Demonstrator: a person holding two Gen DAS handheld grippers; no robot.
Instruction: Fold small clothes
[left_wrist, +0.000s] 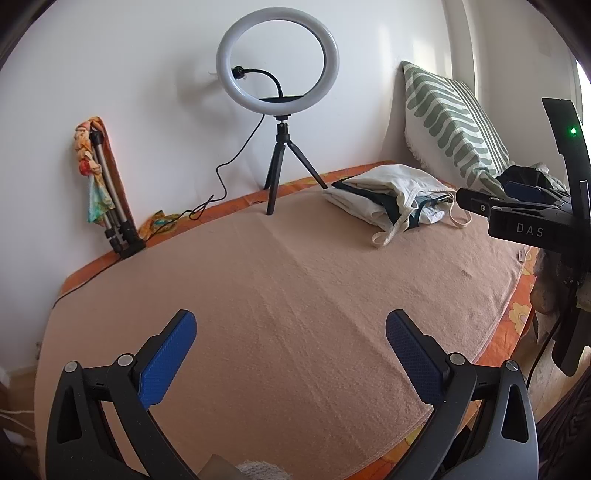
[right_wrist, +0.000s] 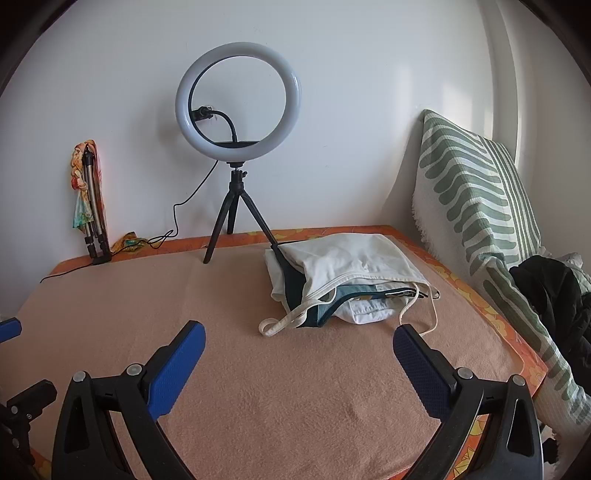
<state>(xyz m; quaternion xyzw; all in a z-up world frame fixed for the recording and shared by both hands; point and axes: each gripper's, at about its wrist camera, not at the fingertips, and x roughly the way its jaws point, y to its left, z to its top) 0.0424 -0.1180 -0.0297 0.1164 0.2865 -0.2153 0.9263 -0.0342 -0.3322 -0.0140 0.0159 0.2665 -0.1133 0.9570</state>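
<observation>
A stack of folded small clothes, white on top with dark teal layers and loose white straps, lies on the peach blanket at the back right; the left wrist view shows the same stack. My left gripper hovers open over bare blanket, well short of the stack. My right gripper is open too, its blue pads spread just in front of the stack, the right one beside a strap. Neither holds anything. The right gripper's body shows at the left view's right edge.
A ring light on a small black tripod stands at the back, its cable trailing left. A folded tripod wrapped in a colourful cloth leans on the wall. A green-patterned pillow and dark clothing lie at the right.
</observation>
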